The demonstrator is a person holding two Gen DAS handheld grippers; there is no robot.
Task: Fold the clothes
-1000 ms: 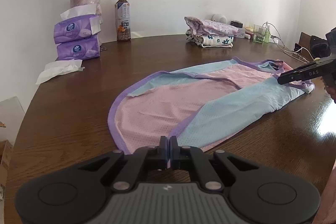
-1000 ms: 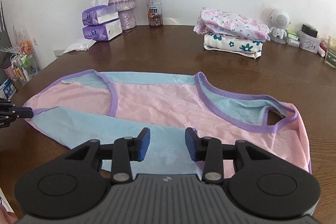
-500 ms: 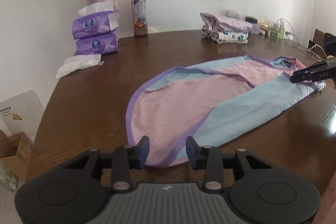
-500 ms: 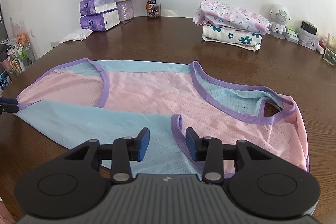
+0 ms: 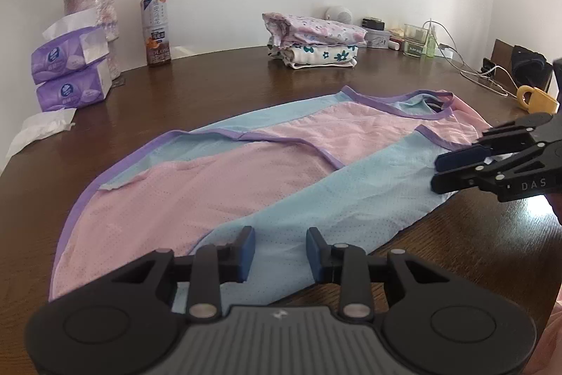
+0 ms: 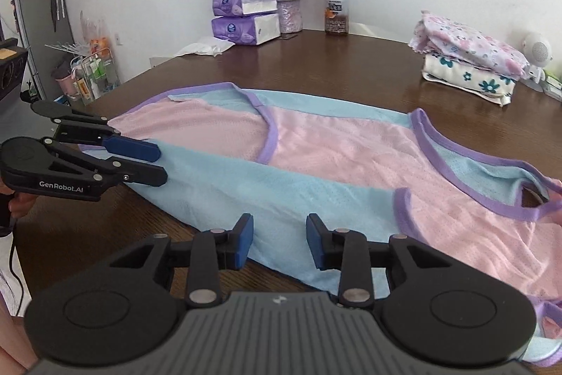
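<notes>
A pink and light-blue sleeveless garment with purple trim lies on the brown table, its near blue side folded over the pink middle; it also shows in the right wrist view. My left gripper is open over the blue near edge by the hem end; it shows from the side in the right wrist view. My right gripper is open over the blue near edge closer to the armhole; it shows in the left wrist view. Neither holds the cloth.
A stack of folded floral clothes sits at the back. Two purple tissue packs, a flower vase and a drink bottle stand at the back left. A loose tissue, cables and a yellow mug lie near the edges.
My left gripper opened and let go of the hem, then moved right along the blue edge. My right gripper stayed open and drew closer to the left one.
</notes>
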